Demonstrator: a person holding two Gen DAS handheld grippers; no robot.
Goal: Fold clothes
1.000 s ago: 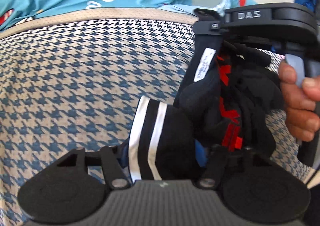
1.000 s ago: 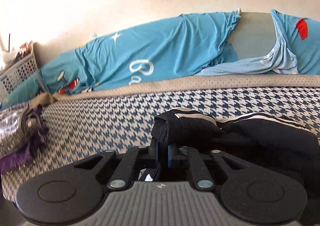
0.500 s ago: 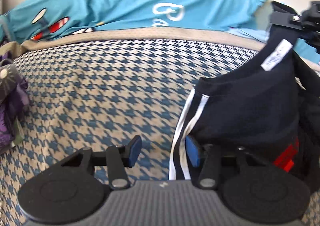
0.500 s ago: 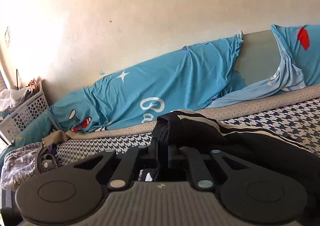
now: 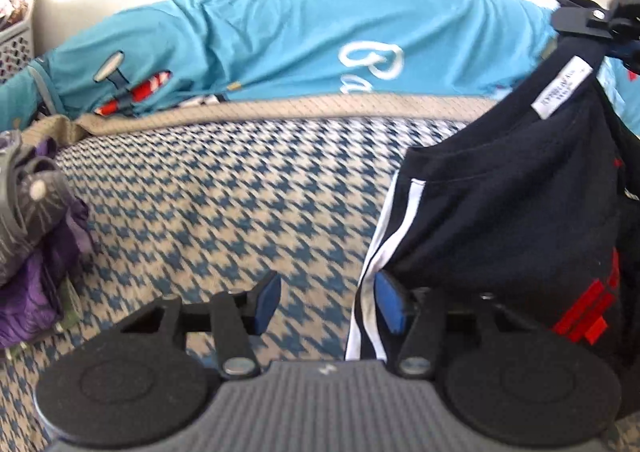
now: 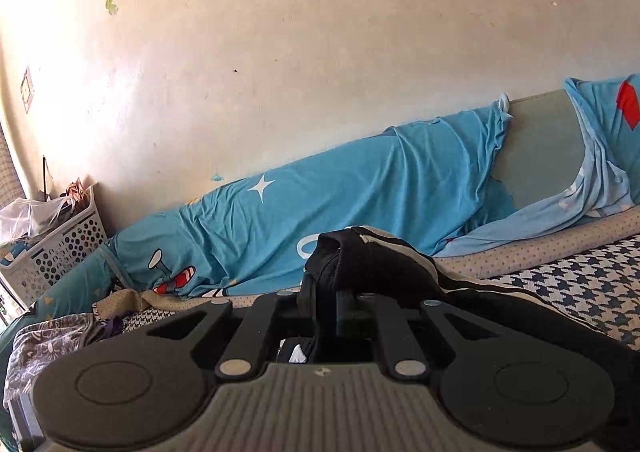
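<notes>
since a second ago the black garment [image 5: 508, 208] has slipped out of the left gripper [image 5: 326, 302], and its jaws have just been opening again, now standing partly apart with only the patterned cover between them. the garment's white-striped edge is hanging just beside the lower right blue pad [image 5: 388, 304]; whether it is touching is unclear. the black garment is filling the right side of the left wrist view, lifted and hanging, with a white label [image 5: 560, 92] near the upper right and red marks at the lower right. the right gripper [image 6: 326, 316] is clamping narrowly on a bunched fold of the same garment at the centre of the right wrist view, held up above the houndstooth sofa cover [image 5: 224, 196]. a turquoise sheet [image 6: 360, 212] is draping over the sofa back behind. a purple and grey pile of clothes [image 5: 32, 244] is lying at the left edge. a white basket [image 6: 56, 252] is sitting at the far left.
</notes>
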